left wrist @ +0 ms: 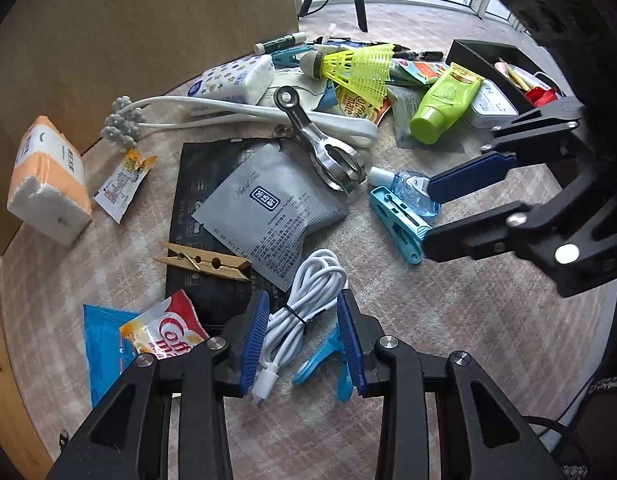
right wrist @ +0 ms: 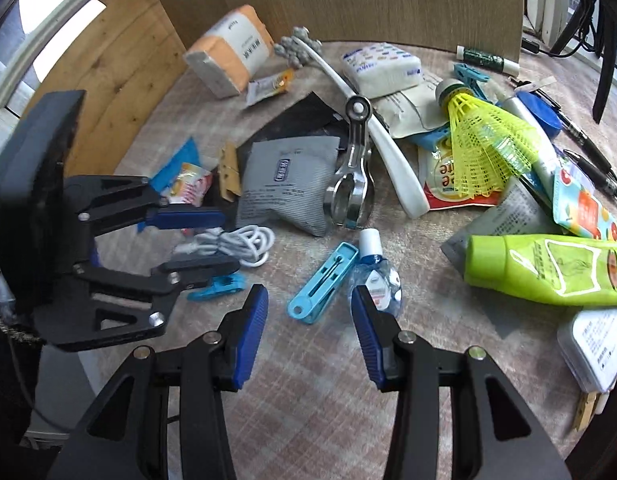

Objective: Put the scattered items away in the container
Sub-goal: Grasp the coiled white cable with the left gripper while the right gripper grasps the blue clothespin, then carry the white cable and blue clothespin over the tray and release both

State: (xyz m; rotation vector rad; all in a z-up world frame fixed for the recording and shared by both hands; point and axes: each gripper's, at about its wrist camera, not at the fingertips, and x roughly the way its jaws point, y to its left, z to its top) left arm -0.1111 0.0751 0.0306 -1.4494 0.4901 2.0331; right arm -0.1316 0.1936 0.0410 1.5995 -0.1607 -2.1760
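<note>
- Left wrist view: the left gripper (left wrist: 304,336) stands half open, pads astride the bundled white USB cable (left wrist: 304,300), whose long axis runs between them; nothing clamped yet. The black container (left wrist: 468,54) lies far right.
- Right wrist view: the right gripper (right wrist: 308,332) gapes wide and empty, just short of the light-blue plastic clothes peg (right wrist: 322,282).

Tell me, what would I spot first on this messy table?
Probably the bright yellow shuttlecock lying on the pile of packets at the back, and the lime-green tube lying on its side near it. Closer in, the white cable sits bundled between the open fingers of the left gripper. The right gripper is open too, by a blue clip and a little clear bottle.
</note>
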